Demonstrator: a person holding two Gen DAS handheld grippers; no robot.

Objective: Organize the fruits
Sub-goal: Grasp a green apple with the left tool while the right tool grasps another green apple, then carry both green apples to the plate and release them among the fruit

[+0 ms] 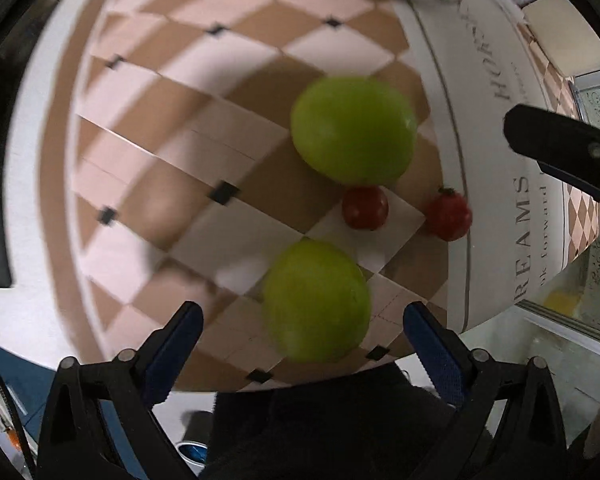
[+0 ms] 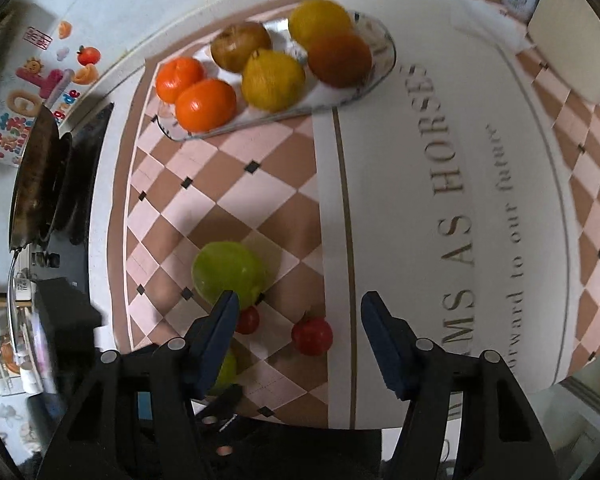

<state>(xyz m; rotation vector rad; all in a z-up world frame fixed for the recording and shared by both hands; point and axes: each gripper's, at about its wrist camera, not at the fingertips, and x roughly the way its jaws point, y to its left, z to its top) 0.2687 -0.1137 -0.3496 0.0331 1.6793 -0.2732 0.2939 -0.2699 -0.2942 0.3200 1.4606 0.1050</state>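
Note:
Two green apples lie on the checkered tablecloth: a near one (image 1: 317,301) between the open jaws of my left gripper (image 1: 302,332), untouched, and a far one (image 1: 353,130). Two small red fruits (image 1: 365,207) (image 1: 449,216) lie between and beside them. In the right wrist view my right gripper (image 2: 300,320) is open and empty above a red fruit (image 2: 312,336); the other red fruit (image 2: 247,320) and the far green apple (image 2: 228,272) lie by its left finger. A glass tray (image 2: 374,76) at the far side holds oranges, yellow fruits and brownish fruits.
The table edge runs close under both grippers. A dark pan (image 2: 36,184) and stove sit at the left edge. The right gripper's black finger (image 1: 556,148) shows at the right of the left wrist view. The cloth's white lettered band (image 2: 452,200) lies to the right.

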